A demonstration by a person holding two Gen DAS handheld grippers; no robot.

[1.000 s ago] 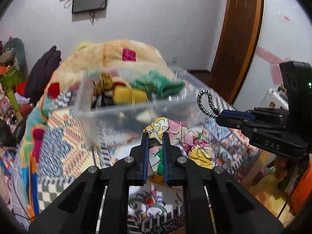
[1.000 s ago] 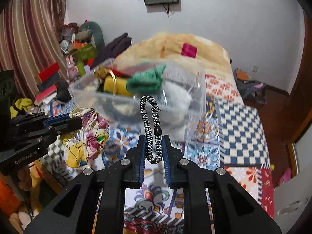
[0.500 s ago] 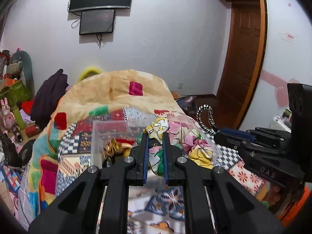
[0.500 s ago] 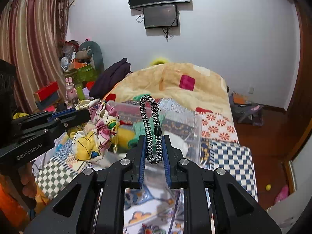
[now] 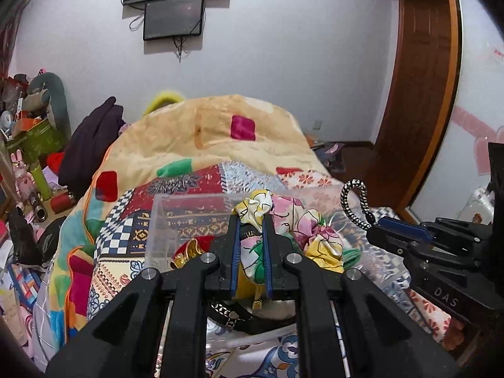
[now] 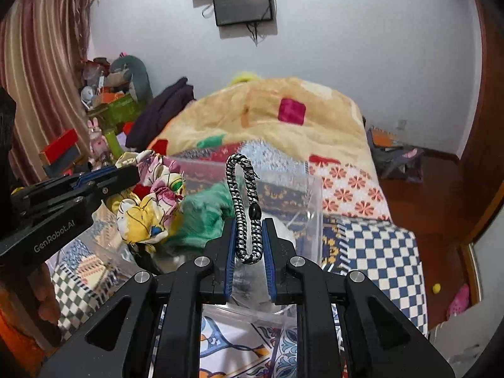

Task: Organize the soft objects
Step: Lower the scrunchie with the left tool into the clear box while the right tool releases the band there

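My left gripper [image 5: 249,220] is shut on a floral scrunchie [image 5: 302,226], yellow, pink and white, held over the clear plastic bin [image 5: 163,217]. It also shows in the right wrist view [image 6: 151,201]. My right gripper [image 6: 249,223] is shut on a black-and-white braided hair tie [image 6: 244,201], held upright over the bin [image 6: 312,201]; the tie also shows in the left wrist view [image 5: 354,203]. The bin holds a green cloth [image 6: 204,217], a gold-and-red item [image 5: 186,250] and a dark band [image 5: 226,312].
The bin sits on a patchwork bedspread [image 5: 126,220] with a tan blanket [image 6: 283,119] heaped behind it. Cluttered shelves with toys [image 6: 107,104] stand to the left. A wooden door [image 5: 415,94] and floor are to the right. Screens [image 6: 242,3] hang on the wall.
Both grippers have risen and moved forward from in front of the bin to above its open top, each still holding its item.
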